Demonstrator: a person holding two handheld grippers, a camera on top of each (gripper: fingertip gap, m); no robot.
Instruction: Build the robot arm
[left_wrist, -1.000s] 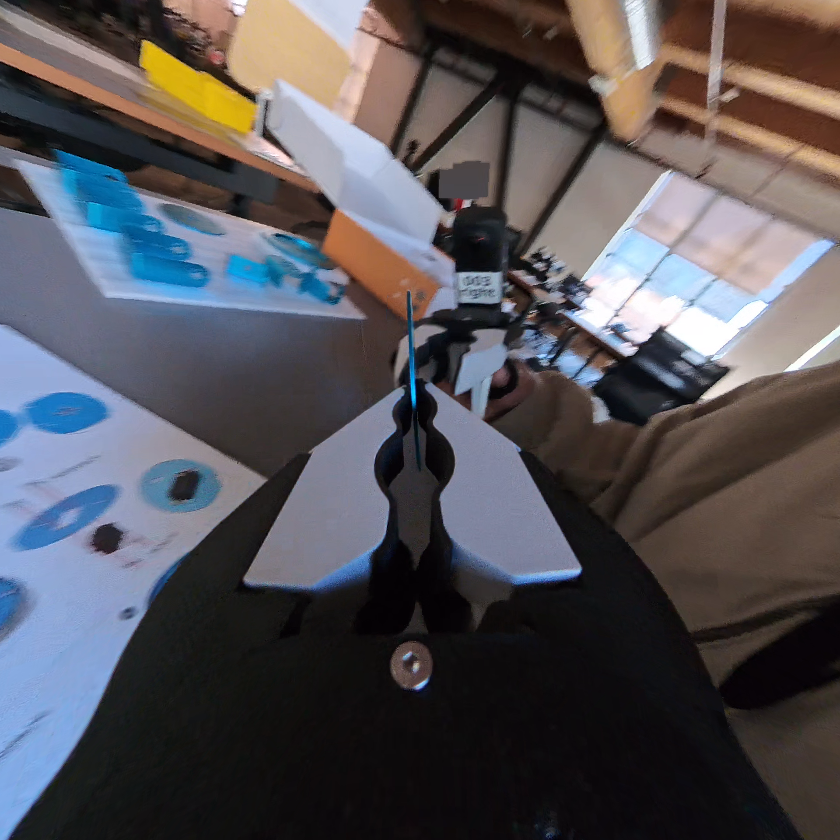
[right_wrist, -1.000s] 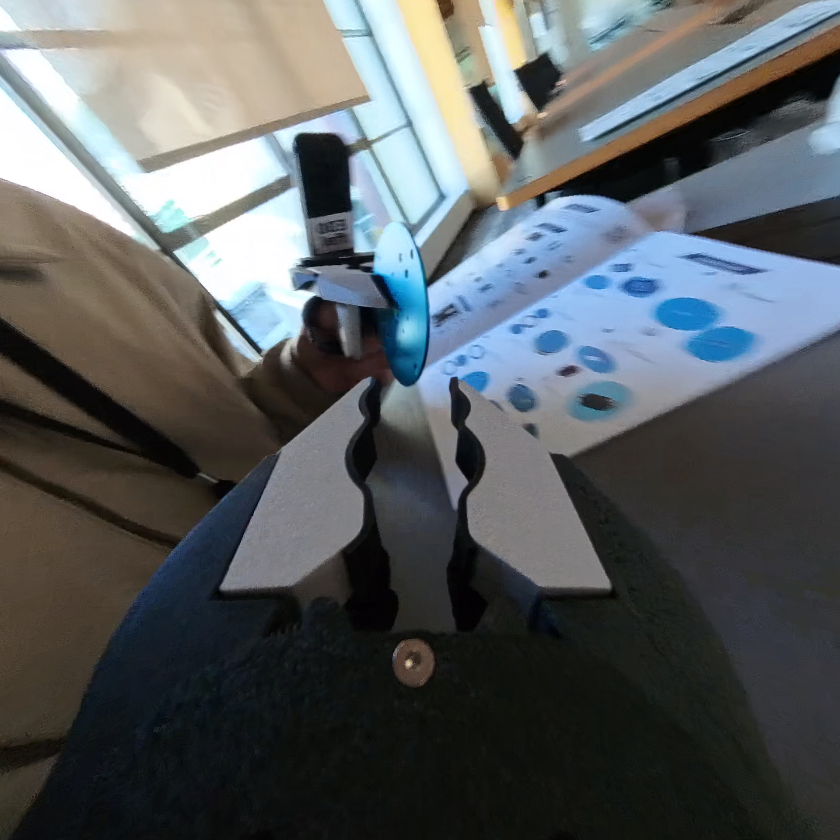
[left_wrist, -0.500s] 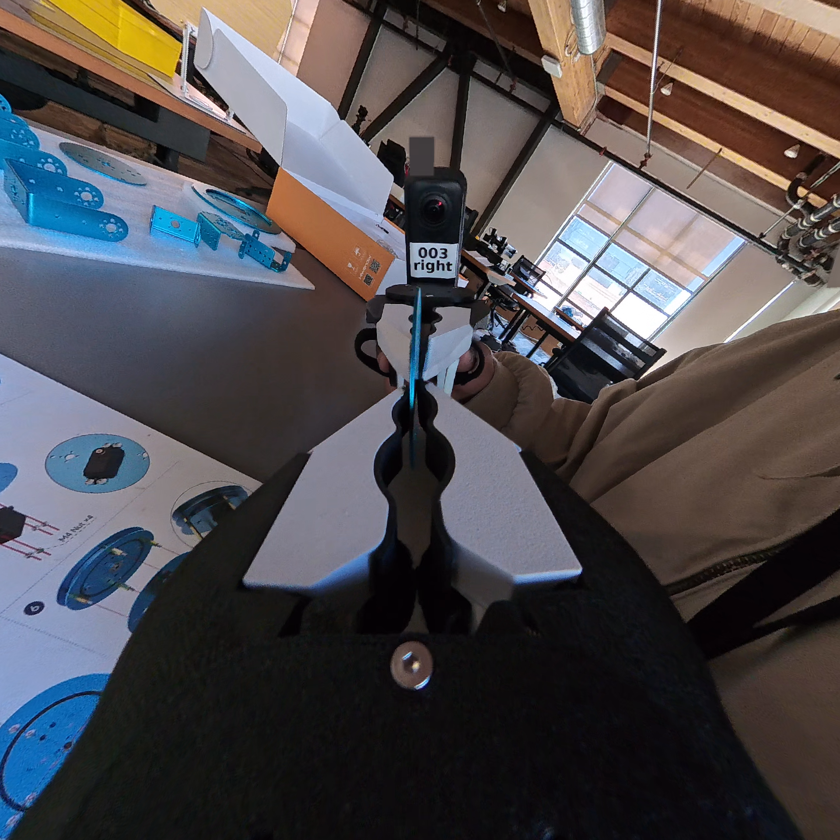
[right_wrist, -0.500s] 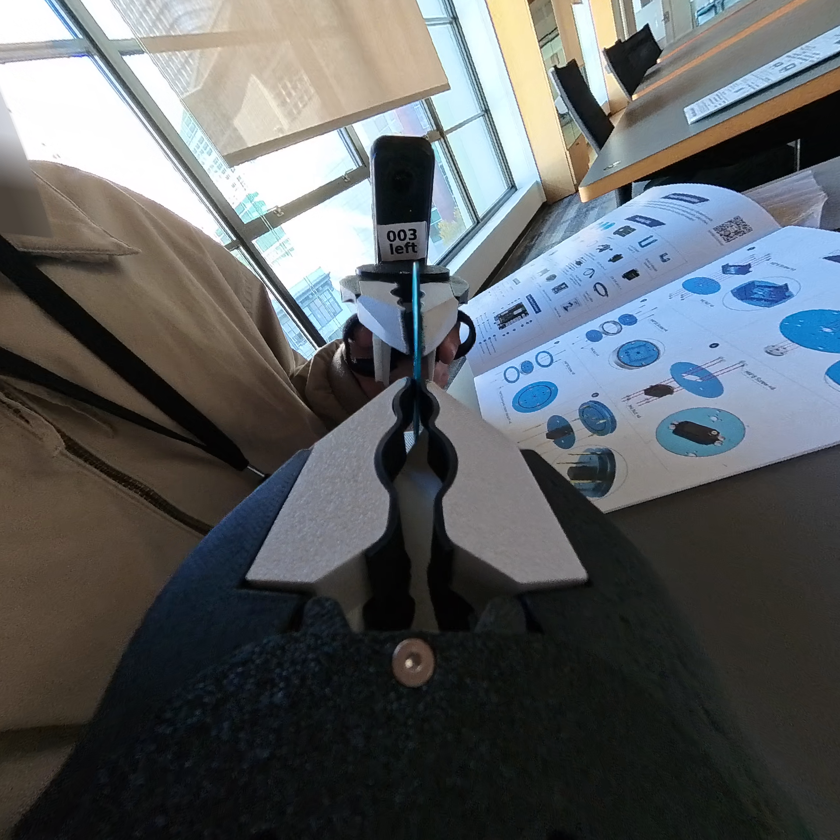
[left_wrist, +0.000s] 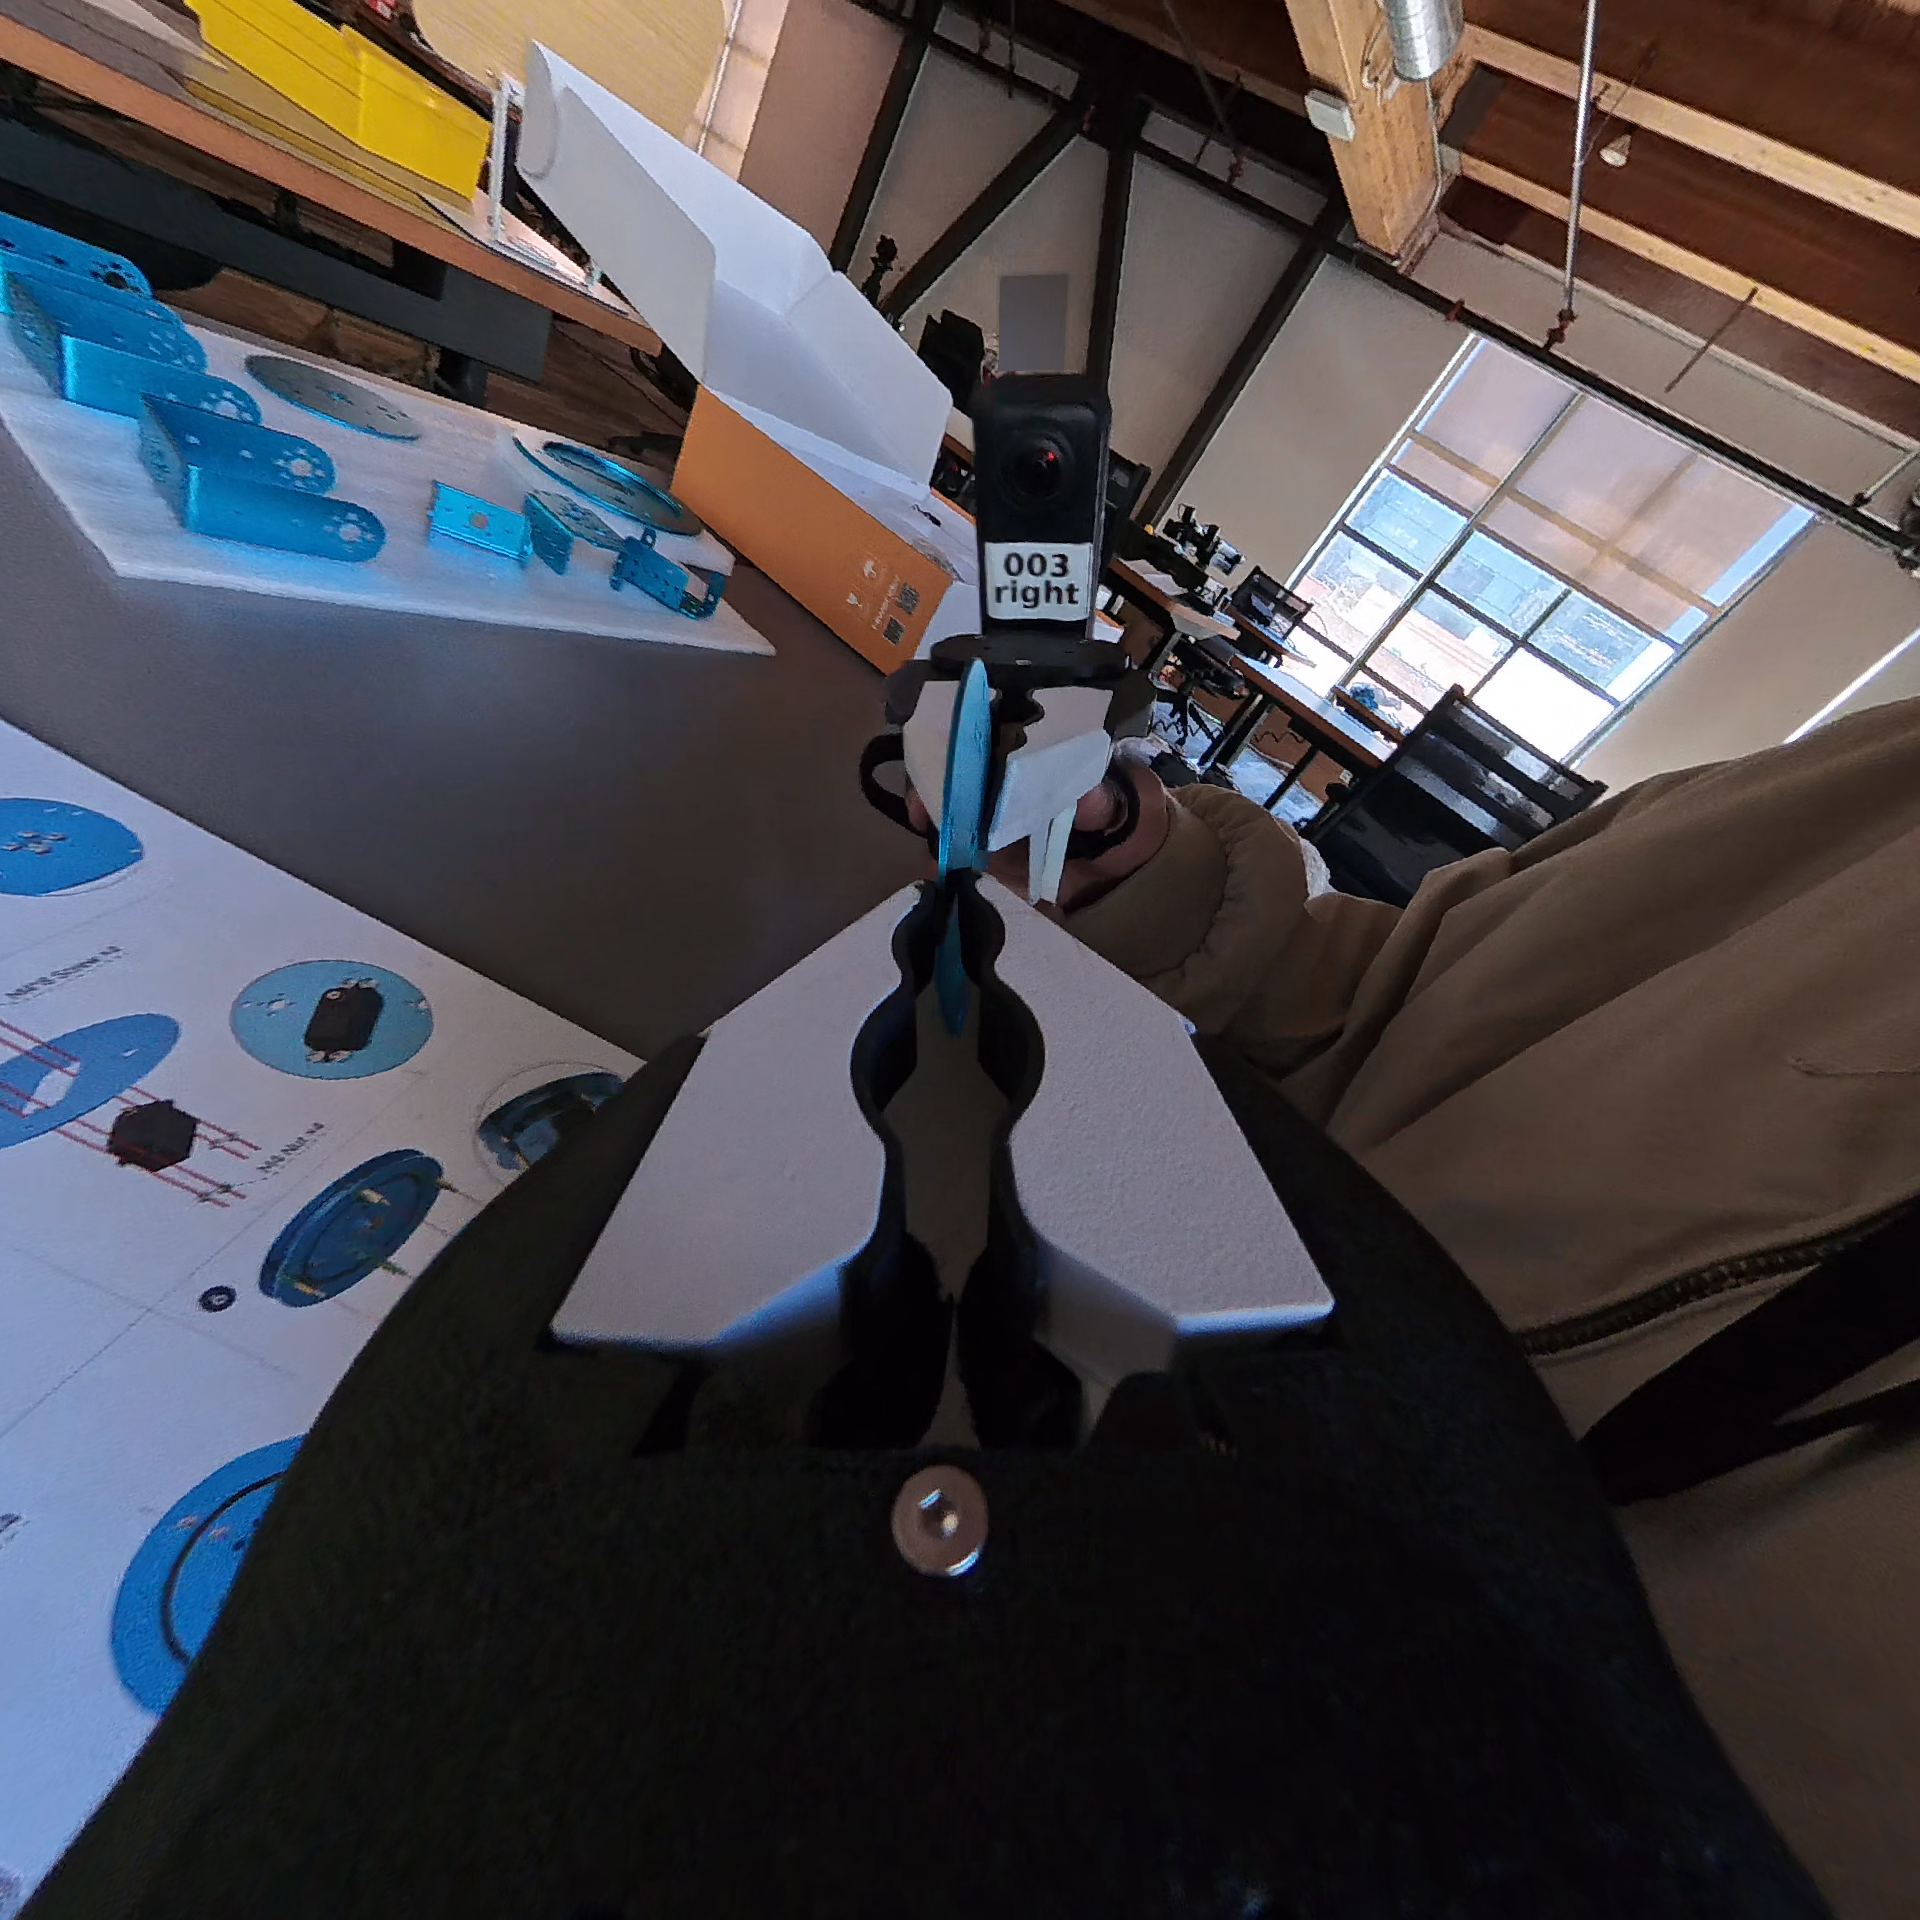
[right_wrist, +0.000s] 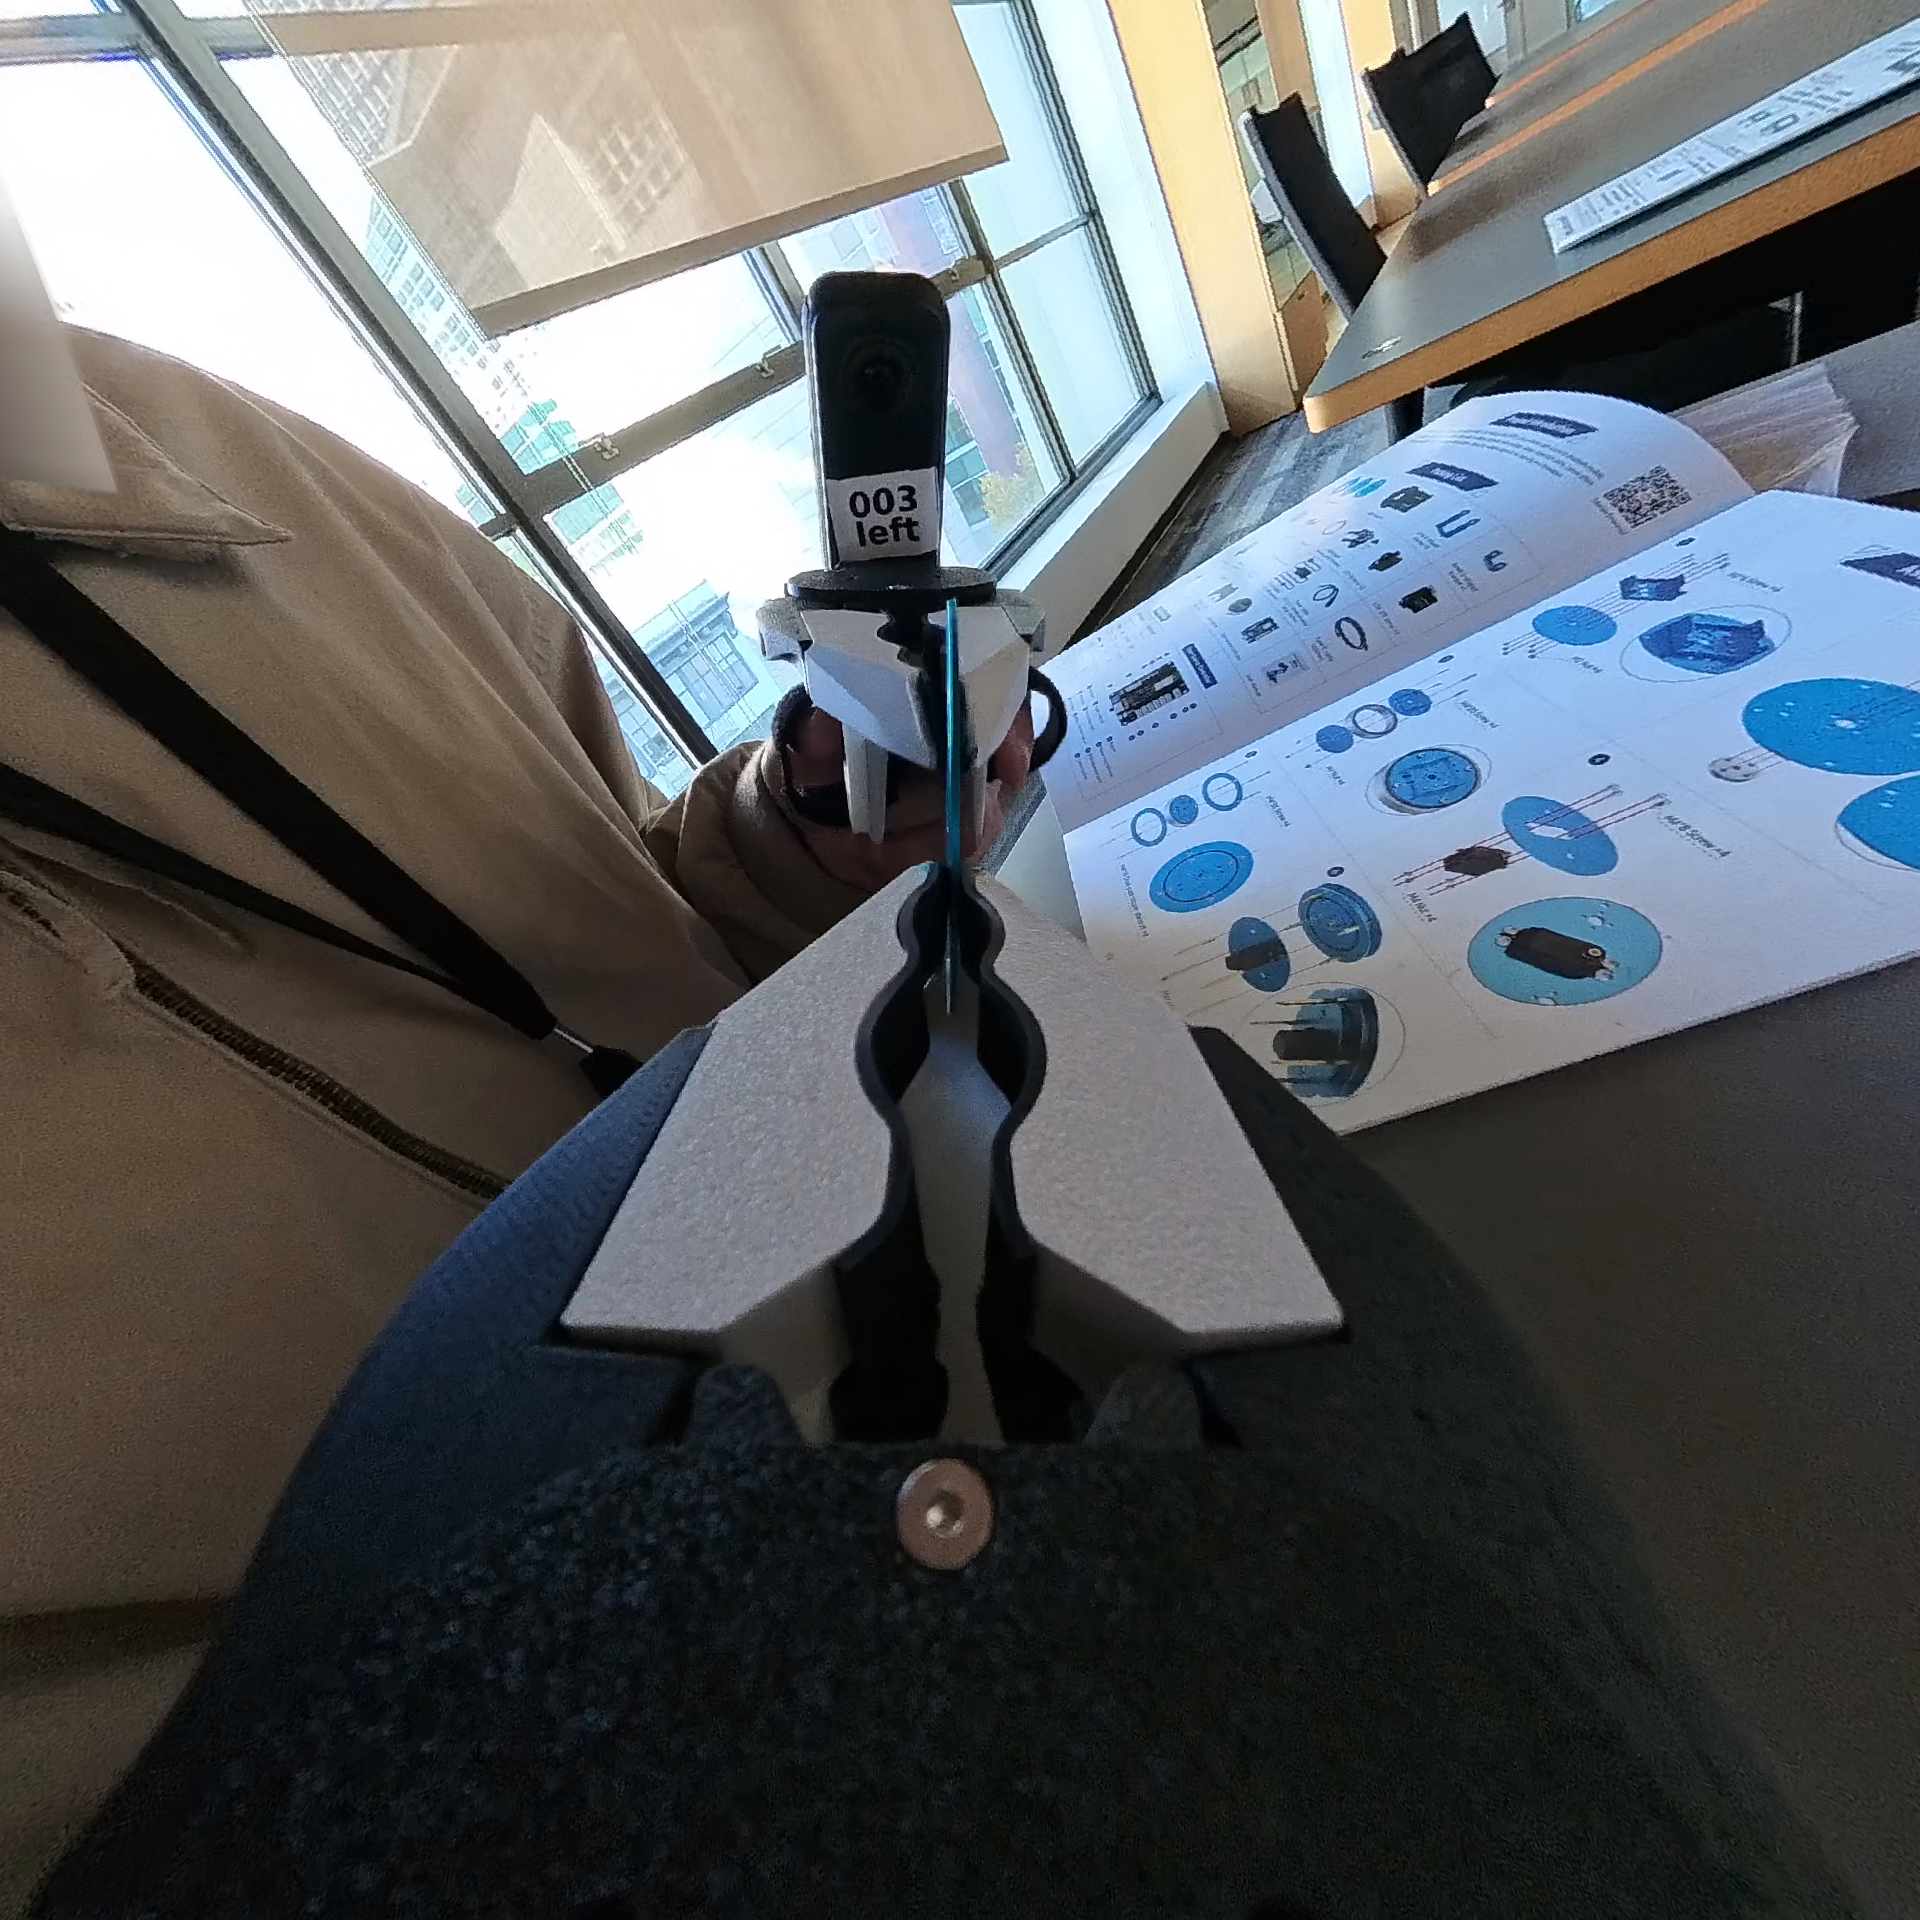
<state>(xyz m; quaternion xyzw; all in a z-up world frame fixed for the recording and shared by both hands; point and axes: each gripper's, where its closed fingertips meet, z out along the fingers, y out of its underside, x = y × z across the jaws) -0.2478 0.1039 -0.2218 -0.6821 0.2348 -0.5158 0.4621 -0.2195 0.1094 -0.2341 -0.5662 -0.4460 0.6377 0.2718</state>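
Observation:
A thin blue metal disc (left_wrist: 961, 769) is held up in the air between my two grippers, which face each other. My left gripper (left_wrist: 948, 891) is shut on the disc's near edge, and the disc looks slightly turned in this view. In the right wrist view the disc (right_wrist: 951, 727) is edge-on. My right gripper (right_wrist: 948, 883) is shut on the edge nearest to it. The right gripper (left_wrist: 982, 831) shows behind the disc in the left wrist view, and the left gripper (right_wrist: 940, 748) shows behind it in the right wrist view.
An open booklet (right_wrist: 1558, 831) with pictures of blue parts lies on the grey table (left_wrist: 520, 779) below. A white board (left_wrist: 83, 509) carries blue brackets and discs. An orange box (left_wrist: 810, 540) with a raised white lid stands behind it. A person's tan jacket (left_wrist: 1558, 1039) is close. One gripper's finger ends stand about 4 centimetres off the other's.
One second ago my right gripper was open and short of the disc, which only the left held. It then shut on the disc. The disc has since turned slightly in the left view.

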